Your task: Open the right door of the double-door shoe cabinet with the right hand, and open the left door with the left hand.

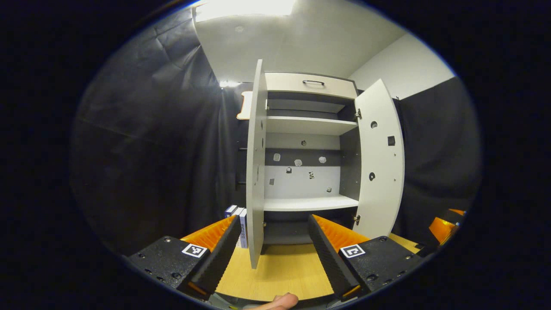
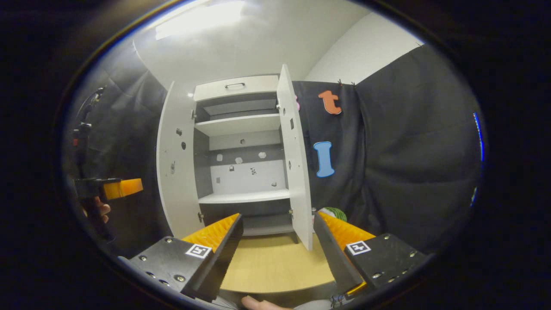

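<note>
Standing wide open, both doors of the shoe cabinet [image 1: 308,150] are showing their inner faces: the left door [image 1: 256,168] is swinging edge-on toward the left claw [image 1: 271,247], and the right door [image 1: 379,159] is angling outward on its hinges. The left claw is gaping with nothing between its ribbed fingers [image 1: 217,254], and the right claw [image 2: 275,247] is likewise spread wide and holding nothing, hovering just short of the right door's free edge. Both doors look already opened, so I judge the work is ending; doing this well now means drawing each claw straight back over the wooden surface [image 1: 280,271] without brushing a door edge and swinging it shut. The outer door faces and any handles are hiding from both views, the cabinet's base is sitting partly behind the fingers, and the small marks on its back panel are too small to identify.
</note>
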The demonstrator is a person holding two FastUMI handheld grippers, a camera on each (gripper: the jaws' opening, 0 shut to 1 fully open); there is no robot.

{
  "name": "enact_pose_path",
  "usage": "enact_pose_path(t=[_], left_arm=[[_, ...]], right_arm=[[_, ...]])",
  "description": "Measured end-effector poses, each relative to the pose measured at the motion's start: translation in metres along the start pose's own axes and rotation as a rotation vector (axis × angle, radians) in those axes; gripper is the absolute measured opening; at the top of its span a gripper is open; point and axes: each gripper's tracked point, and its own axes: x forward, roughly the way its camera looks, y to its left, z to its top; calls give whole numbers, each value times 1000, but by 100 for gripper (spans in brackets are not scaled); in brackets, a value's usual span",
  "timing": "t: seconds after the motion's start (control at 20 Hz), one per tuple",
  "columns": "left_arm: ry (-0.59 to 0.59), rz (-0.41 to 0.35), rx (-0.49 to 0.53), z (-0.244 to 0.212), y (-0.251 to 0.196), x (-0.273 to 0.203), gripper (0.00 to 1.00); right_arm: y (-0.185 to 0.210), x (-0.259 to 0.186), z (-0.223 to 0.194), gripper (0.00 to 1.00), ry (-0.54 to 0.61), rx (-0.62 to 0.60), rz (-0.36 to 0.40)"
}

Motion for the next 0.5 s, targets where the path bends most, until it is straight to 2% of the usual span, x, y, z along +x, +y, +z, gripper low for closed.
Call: enact_pose_path(t=[0.1,0.15,0.2,0.25,0.4,0.45,0.5], left_arm=[[-9,-25,-1,-8,-18,-12,96],[0,-41,-10,-17,-28,-20,96],[8,-68,-8,-25,-37,-24,96],[10,-84,-10,-31,-45,-26,96],[13,-67,4,-44,-45,-27,97],[8,-64,7,-43,-43,-27,97],[7,-63,10,-41,-42,-25,96]], right_arm=[[0,0,-2,93,6,16,1],[0,0,-2,98,7,20,3],[-2,-1,-2,93,4,18,0],[-2,-1,-2,98,0,11,-2],[3,3,-6,98,7,7,16],[5,3,-6,93,6,8,19],[6,3,-4,98,4,5,20]])
